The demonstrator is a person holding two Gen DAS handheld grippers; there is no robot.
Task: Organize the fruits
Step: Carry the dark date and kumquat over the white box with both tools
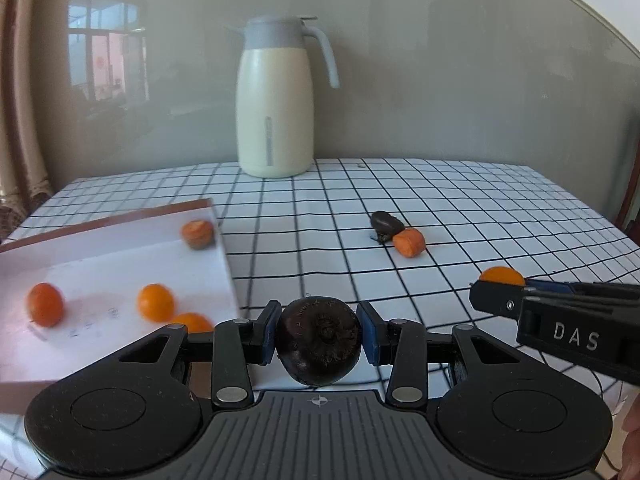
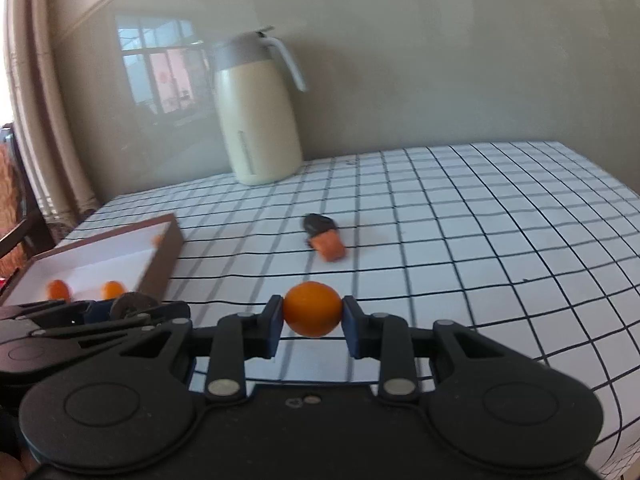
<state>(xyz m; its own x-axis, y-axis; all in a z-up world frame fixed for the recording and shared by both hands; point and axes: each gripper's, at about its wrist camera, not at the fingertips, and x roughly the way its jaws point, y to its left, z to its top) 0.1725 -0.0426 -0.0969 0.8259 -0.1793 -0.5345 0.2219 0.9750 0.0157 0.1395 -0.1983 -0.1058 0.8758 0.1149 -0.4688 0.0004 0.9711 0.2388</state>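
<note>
my left tongs [image 1: 319,339] are clenched on a dark round fruit [image 1: 318,340], pads tight on both sides, held just off the worktop [image 1: 460,200] w/ the box [image 1: 222,248] just to their left. my right tongs [image 2: 313,314] are clamped on a small orange fruit [image 2: 313,309], also lifted, and sit close on the right of the left tongs. so i'm mid-carry w/ both, i'd say: several orange fruits [image 1: 155,302] already lie in the box, and a dark fruit [image 1: 386,222] touching an orange piece [image 1: 409,242] is left out ahead of both tongs, between me and the jug [image 1: 276,100] at the back. next move, i reckon: swing left over the box's near right wall, high enough to clear the rim, then let go low so nothing rolls. only one pair of tongs should go in at a time, bc they're nearly touching. room to the right and ahead is open cloth; the left is tight w/ the box wall, and the worktop edge is near the box's far-left side.
</note>
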